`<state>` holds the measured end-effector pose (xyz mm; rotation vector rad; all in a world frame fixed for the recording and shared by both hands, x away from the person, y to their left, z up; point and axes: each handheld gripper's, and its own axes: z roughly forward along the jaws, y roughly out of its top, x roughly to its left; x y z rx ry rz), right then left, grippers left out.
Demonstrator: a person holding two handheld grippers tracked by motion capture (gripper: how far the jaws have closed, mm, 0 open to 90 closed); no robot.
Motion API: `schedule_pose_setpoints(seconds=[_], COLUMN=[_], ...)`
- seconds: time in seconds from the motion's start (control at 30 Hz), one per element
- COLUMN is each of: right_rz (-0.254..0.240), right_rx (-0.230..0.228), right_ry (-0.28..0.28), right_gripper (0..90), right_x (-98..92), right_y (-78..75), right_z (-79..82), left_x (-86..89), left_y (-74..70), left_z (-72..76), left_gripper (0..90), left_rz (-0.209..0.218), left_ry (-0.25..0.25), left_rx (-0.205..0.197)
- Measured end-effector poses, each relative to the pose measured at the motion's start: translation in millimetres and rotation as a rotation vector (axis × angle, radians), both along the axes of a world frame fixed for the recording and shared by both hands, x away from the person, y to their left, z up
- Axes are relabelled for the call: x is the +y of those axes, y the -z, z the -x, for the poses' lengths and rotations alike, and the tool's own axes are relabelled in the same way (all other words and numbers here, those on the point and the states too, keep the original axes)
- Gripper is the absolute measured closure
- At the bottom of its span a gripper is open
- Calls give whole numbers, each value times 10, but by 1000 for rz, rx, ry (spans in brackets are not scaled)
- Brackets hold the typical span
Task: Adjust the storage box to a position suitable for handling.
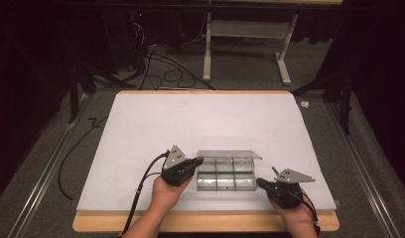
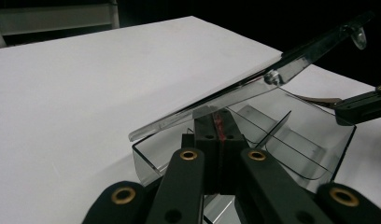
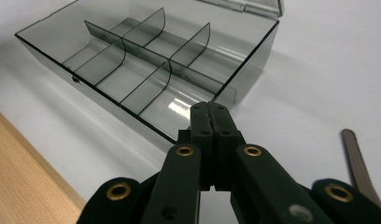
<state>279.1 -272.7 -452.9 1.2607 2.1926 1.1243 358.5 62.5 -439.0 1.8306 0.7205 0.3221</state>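
A clear compartment box [image 1: 225,176] sits near the bench's [image 1: 141,129] front edge, lid [image 1: 229,154] half raised — left gripper [image 1: 196,161] under the lid, right gripper [image 1: 259,182] at its corner, both fingers pressed together.

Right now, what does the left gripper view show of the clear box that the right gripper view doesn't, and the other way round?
The left gripper view shows the clear plastic hinged lid raised at a slant above the box, with the shut left tongs under its edge, and the other gripper's black tip at the far side. The right gripper view shows the light wooden table edge, a thin serrated strip lying on the white sheet, and the shut right tongs at the box's corner. Both show the smoky clear plastic compartment box with its curved dividers.
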Motion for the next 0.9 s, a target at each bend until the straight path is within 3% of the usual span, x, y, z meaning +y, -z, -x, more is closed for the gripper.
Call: schedule_pose_setpoints(seconds=[0.27, 0.57, 0.9], right_rz=[3, 1, -21], right_rx=[-37, -77, -62], right_ry=[4, 44, 2], right_gripper=[889, 867, 900], right_x=[29, 63, 114], right_y=[-59, -113, -86], right_z=[25, 30, 25], left_x=[-29, -56, -72], left_y=[30, 76, 144], left_z=[-88, -174, -266], left_gripper=[898, 898, 898], left_rz=[-13, -28, -40], left_ry=[-13, -27, -40], left_rx=[-1, 1, 15])
